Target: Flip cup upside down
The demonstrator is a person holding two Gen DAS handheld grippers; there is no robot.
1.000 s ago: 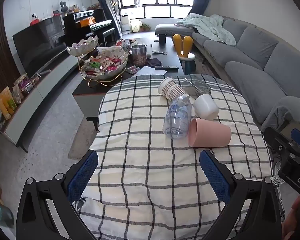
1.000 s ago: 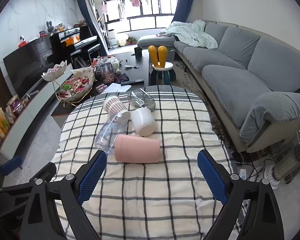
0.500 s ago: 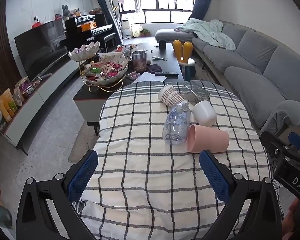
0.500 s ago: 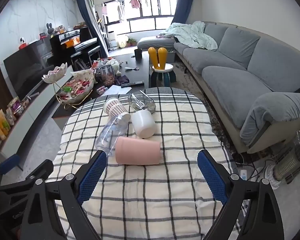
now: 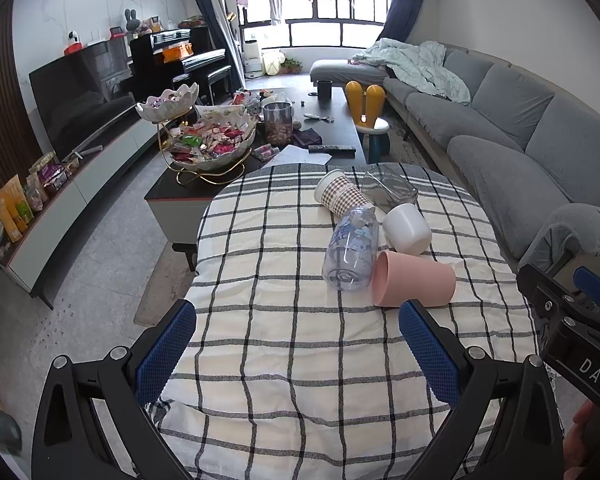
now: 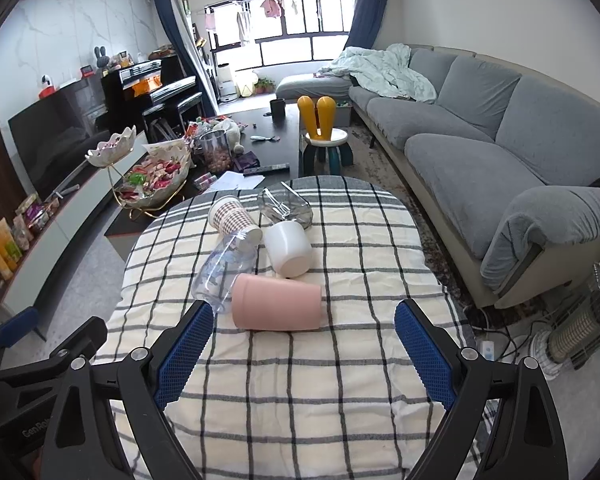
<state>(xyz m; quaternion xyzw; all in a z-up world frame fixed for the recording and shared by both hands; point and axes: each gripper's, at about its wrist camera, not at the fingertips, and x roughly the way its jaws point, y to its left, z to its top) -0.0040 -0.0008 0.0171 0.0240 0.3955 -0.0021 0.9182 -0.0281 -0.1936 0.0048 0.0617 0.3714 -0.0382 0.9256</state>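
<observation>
Several cups lie on their sides on a round table with a checked cloth [image 5: 284,344] [image 6: 340,360]. A pink cup [image 5: 414,279] [image 6: 278,307] lies nearest, mouth to the left. Beyond it lie a clear patterned cup [image 5: 352,248] [image 6: 226,266], a white cup [image 5: 407,229] [image 6: 289,249] and a checked paper cup [image 5: 342,196] [image 6: 233,220]. My left gripper [image 5: 296,354] is open and empty, above the table's near part. My right gripper [image 6: 304,350] is open and empty, just short of the pink cup.
A clear glass bowl [image 5: 390,189] [image 6: 285,207] sits at the table's far edge. A dark coffee table [image 5: 260,152] with a snack stand stands beyond. A grey sofa [image 6: 500,152] runs along the right. A small heater [image 6: 580,320] stands on the floor at right.
Both grippers have drawn back and risen slightly, so the table and cups sit a little farther off. The cups have not moved.
</observation>
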